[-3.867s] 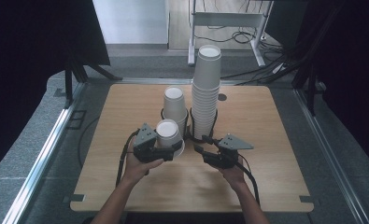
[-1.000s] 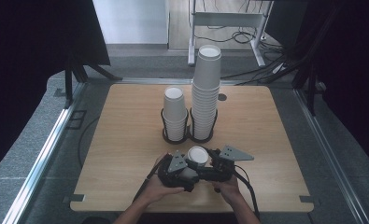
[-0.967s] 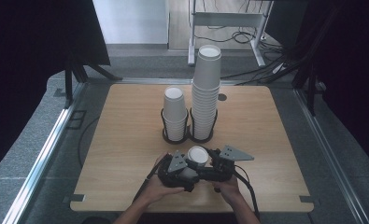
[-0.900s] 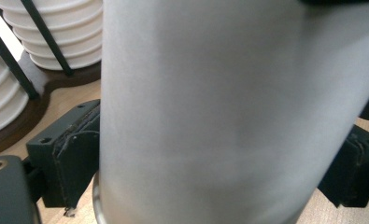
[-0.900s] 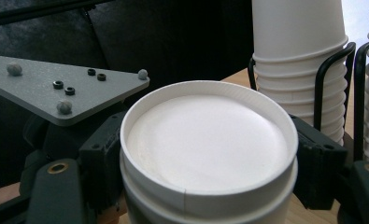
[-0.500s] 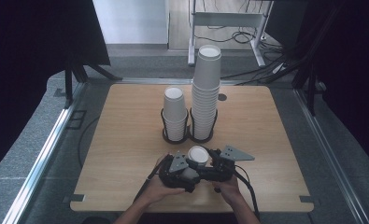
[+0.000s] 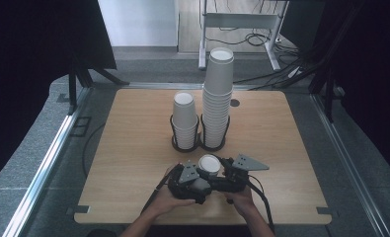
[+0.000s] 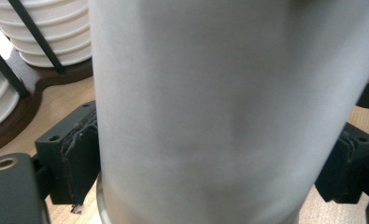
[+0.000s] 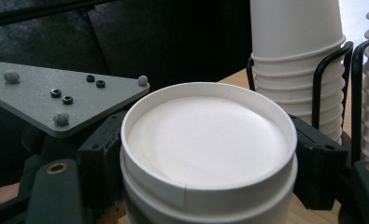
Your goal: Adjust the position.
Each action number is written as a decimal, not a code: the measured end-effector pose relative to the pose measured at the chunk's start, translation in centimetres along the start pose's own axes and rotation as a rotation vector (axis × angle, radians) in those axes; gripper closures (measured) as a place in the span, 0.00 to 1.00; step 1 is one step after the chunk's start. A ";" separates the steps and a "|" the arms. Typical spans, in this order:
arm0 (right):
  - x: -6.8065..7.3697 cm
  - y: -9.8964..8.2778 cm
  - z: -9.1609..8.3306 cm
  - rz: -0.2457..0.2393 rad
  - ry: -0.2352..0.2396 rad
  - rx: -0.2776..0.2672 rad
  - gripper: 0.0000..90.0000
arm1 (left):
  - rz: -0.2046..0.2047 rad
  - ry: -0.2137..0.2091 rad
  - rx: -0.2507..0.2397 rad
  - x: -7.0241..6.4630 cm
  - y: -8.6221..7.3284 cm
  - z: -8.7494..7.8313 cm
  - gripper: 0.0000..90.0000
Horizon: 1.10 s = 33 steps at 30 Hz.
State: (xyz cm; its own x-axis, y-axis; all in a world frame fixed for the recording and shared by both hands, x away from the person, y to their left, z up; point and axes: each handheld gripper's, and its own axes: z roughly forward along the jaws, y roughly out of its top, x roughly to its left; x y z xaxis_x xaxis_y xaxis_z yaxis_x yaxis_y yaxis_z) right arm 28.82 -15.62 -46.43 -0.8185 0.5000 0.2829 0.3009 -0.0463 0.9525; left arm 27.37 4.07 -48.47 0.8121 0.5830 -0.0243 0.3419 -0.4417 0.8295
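White paper cup (image 7: 209, 165): upside down, nested pair, plain wall.

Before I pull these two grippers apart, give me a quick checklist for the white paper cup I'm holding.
1. Left gripper grip: ok. Its jaws have just been closing, and the pads sit against the white paper cup.
2. Right gripper grip: ok. Its jaws flank the cup below the rim.
3. More than one cup there: ok. A second rim shows under the top one.
4. Cups separated: not ok, they are nested.
5. Distance from the black wire holders: ok, well apart.
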 end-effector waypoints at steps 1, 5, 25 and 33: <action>0.0 0.0 0.0 0.000 0.002 0.002 0.27 | 0.003 0.002 0.000 0.0 0.0 0.0 0.12; -0.2 0.0 0.0 0.016 0.009 0.003 0.27 | 0.015 0.007 0.003 0.0 0.1 -0.1 0.13; -0.3 1.0 -1.1 -0.018 -0.004 0.031 0.15 | 0.060 0.116 -0.021 1.8 0.8 -1.7 0.14; -0.8 2.6 -2.4 -0.130 -0.047 0.165 0.15 | 0.146 0.208 0.042 2.6 0.8 -1.5 0.14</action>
State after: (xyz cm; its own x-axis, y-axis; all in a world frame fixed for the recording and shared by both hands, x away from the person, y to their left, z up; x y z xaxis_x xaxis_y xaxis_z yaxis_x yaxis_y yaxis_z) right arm 29.05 -18.22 -43.87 -0.8333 0.5323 0.1494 0.2733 0.1617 0.9482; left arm 29.05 6.25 -47.02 0.7410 0.6367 0.2134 0.2510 -0.5573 0.7915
